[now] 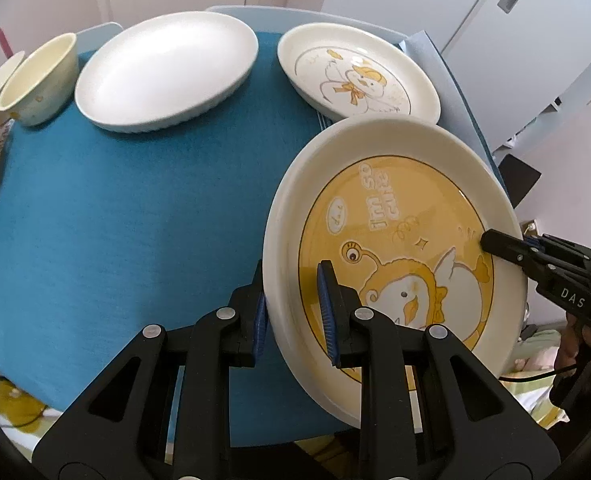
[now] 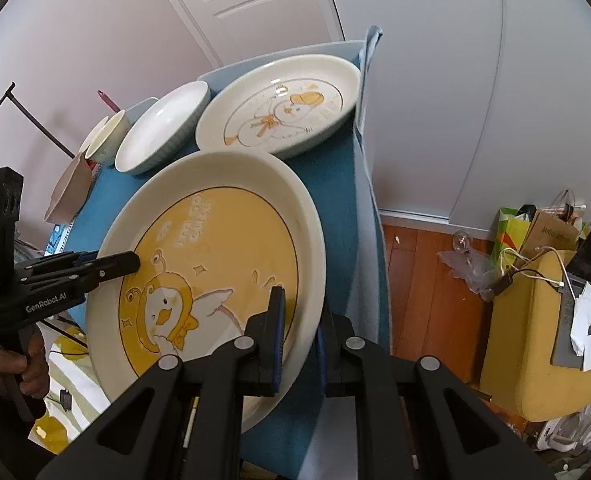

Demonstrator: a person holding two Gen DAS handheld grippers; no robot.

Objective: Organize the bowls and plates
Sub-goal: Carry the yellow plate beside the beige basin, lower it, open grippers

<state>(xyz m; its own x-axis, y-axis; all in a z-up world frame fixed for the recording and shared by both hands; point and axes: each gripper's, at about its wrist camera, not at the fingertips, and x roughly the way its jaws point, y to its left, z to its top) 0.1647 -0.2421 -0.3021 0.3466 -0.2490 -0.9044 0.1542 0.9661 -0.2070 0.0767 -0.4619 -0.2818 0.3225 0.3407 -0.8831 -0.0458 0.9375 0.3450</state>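
Yellow-centred cream ceramic plate (image 1: pixel 395 216) tilted over the blue bench (image 1: pixel 135 220).
My left tool (image 1: pixel 295 308) and right tool (image 2: pixel 299 332) both pinch its rim.

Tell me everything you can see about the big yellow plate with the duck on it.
The yellow plate is round, glossy, ceramic-looking, with a wide cream rim, a yellow centre, a cartoon duck and white lettering. It is tilted over the blue cloth's near corner. The left gripper and right gripper pinch opposite rim edges, jaws shut.
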